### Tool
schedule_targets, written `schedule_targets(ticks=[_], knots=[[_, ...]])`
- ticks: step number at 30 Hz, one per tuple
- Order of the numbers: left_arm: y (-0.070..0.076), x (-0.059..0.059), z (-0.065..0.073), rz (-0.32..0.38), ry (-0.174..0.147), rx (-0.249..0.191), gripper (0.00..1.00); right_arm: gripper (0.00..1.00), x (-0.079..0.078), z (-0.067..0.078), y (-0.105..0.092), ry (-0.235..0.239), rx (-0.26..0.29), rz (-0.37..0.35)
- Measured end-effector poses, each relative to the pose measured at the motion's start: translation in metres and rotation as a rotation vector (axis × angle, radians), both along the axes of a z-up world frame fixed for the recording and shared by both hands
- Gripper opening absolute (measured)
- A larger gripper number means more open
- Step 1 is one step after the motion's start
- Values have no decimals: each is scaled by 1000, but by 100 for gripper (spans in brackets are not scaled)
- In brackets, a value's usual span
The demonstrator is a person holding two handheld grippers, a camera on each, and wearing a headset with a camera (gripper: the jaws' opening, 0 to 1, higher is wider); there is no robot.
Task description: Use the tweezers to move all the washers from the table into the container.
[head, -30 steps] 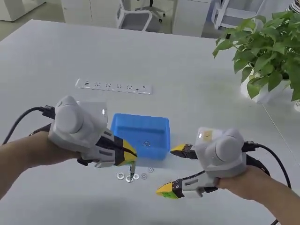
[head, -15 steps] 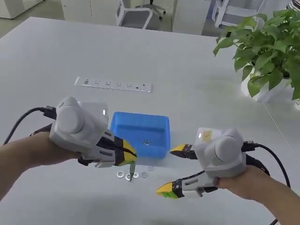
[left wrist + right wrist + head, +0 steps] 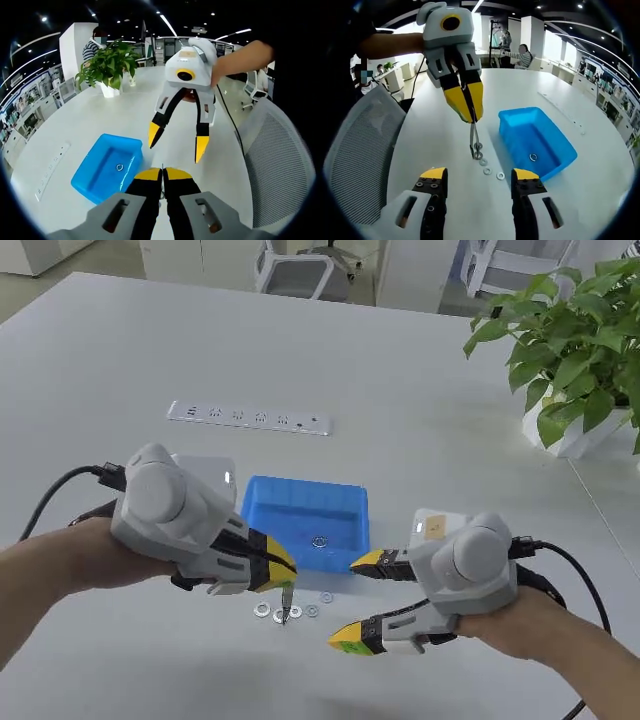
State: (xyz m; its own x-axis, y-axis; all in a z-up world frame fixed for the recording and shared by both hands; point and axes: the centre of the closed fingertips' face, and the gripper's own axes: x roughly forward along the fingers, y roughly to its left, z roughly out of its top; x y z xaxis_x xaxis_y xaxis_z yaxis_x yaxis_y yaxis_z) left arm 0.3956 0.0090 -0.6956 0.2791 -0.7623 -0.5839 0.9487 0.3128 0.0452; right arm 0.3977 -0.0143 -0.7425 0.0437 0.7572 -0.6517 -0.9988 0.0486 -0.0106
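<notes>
Metal washers: a small row on the table, just in front of the blue container. One more washer lies inside it.
Tweezers: squeezed tight in the left gripper, standing almost straight up, tips down among the row.
Way to go: the container sits just past the row, on the far side from the person. I think it needs a short lift and carry.
Right gripper: jaws wide apart, holding nothing, near the row.
Hard to see: the tips are tiny. I cannot tell how far apart they are or if they hold a washer.

On the table, washers lie just before the container, one washer inside.
</notes>
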Motion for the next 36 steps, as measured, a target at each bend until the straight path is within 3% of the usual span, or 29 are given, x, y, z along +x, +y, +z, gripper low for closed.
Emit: schedule_targets(ticks=[7, 22, 31, 36], knots=[[0, 0, -1, -3, 3, 2, 5, 36, -3, -2, 19, -12, 9, 91], [1, 1, -5, -13, 9, 17, 5, 22, -2, -11, 48, -28, 0, 221], [3, 1, -5, -9, 14, 21, 5, 11, -9, -20, 54, -30, -33, 306], [1, -1, -3, -8, 15, 20, 5, 10, -10, -22, 53, -50, -47, 331]])
